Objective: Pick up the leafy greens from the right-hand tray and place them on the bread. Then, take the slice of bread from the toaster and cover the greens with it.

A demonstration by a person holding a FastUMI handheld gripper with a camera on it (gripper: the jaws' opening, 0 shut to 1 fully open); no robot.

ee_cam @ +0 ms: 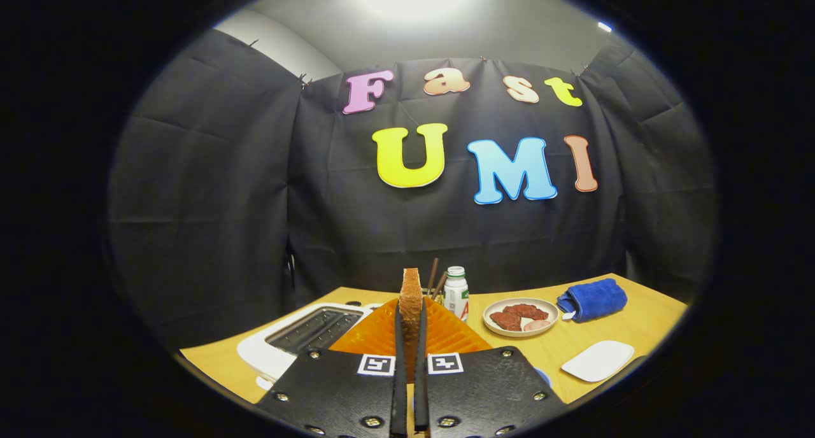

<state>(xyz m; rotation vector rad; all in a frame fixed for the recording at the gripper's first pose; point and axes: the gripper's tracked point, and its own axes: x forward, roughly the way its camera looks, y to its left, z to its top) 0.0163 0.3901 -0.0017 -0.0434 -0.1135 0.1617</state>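
Observation:
A slice of toasted bread [411,291] stands on edge between my two fingers, seen edge-on, its top rising above the fingertips [399,323]. My gripper [411,317] is shut on it and holds it in the air above the table. Left of the fingers and below them sits the white toaster [299,336], its two dark slots showing nothing inside. Directly beyond the fingers lies an orange ribbed tray [446,333], mostly hidden by the gripper body. What lies on that tray is hidden.
A white bottle [456,295] with a green cap and some brown sticks [435,275] stand behind the orange tray. To the right are a cream plate [520,316] with reddish meat slices, a rolled blue towel [592,300] and a small white dish [597,360] near the wooden table's [643,326] edge.

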